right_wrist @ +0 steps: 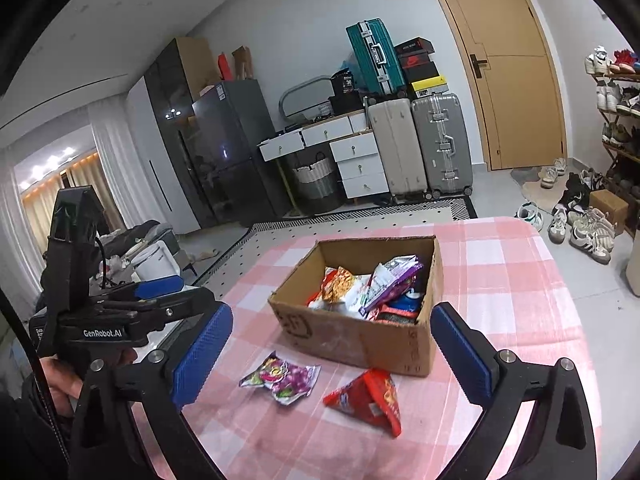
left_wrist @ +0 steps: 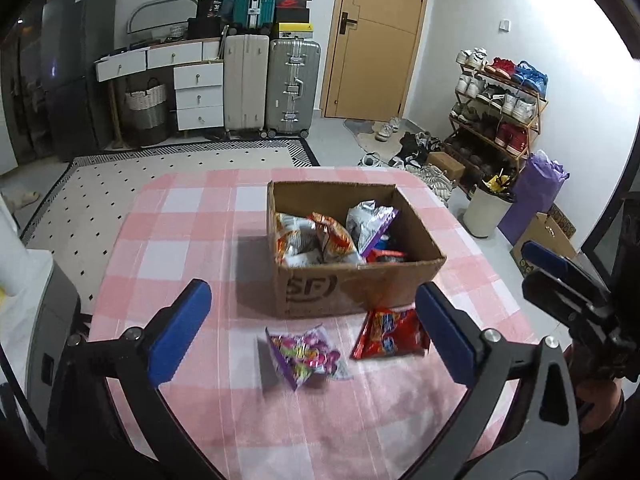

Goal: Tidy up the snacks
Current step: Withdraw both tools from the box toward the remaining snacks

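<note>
An open cardboard box point(left_wrist: 320, 292) point(right_wrist: 400, 344) stands on the pink checked tablecloth point(left_wrist: 180, 240) point(right_wrist: 500, 280) and holds several snack packets point(left_wrist: 332, 236) point(right_wrist: 360, 284). In front of it lie a purple packet point(left_wrist: 306, 356) point(right_wrist: 282, 376) and a red packet point(left_wrist: 390, 334) point(right_wrist: 368, 398), both flat on the cloth. My left gripper point(left_wrist: 316, 332) hovers open above them, nothing between its blue pads. My right gripper point(right_wrist: 332, 354) is likewise open and empty, short of the two packets. Each gripper shows at the edge of the other's view, right gripper point(left_wrist: 568, 280), left gripper point(right_wrist: 120, 312).
The table's far edge drops to a patterned rug point(left_wrist: 120, 184). Suitcases point(left_wrist: 272, 84), white drawers point(left_wrist: 196, 92) and a door point(left_wrist: 376, 36) line the back wall. A shoe rack point(left_wrist: 500, 108), white bin point(left_wrist: 486, 212) and purple bag point(left_wrist: 532, 196) stand right of the table.
</note>
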Motion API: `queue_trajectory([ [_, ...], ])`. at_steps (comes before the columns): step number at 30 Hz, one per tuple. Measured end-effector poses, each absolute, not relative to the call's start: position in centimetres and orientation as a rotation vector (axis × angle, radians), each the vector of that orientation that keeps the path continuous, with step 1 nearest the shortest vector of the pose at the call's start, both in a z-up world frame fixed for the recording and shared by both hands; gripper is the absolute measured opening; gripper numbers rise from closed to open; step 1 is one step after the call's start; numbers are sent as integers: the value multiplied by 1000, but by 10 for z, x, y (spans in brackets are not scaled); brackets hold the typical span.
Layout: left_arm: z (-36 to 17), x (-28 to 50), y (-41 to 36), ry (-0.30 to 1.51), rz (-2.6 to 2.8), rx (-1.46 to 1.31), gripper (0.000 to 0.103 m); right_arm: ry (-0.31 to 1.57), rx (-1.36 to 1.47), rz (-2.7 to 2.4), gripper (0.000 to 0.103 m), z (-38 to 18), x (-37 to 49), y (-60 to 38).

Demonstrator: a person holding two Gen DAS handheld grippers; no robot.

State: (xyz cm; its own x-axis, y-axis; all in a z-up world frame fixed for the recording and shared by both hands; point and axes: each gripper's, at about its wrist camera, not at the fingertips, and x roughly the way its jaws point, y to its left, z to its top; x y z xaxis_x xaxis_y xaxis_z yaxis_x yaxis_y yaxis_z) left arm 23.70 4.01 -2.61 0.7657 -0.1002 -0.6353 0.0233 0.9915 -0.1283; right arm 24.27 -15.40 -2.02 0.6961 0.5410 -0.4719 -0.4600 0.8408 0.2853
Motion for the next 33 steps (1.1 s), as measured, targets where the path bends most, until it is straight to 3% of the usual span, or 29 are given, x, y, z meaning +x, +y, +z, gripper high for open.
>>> queue_trajectory([
  [16,-53,165,42,690,-18,-130,102,577,137,568,102,-48,177,-150],
  [33,-133,192,57,837,-38,-208,102,732,153,532,102,-114,190,-151],
])
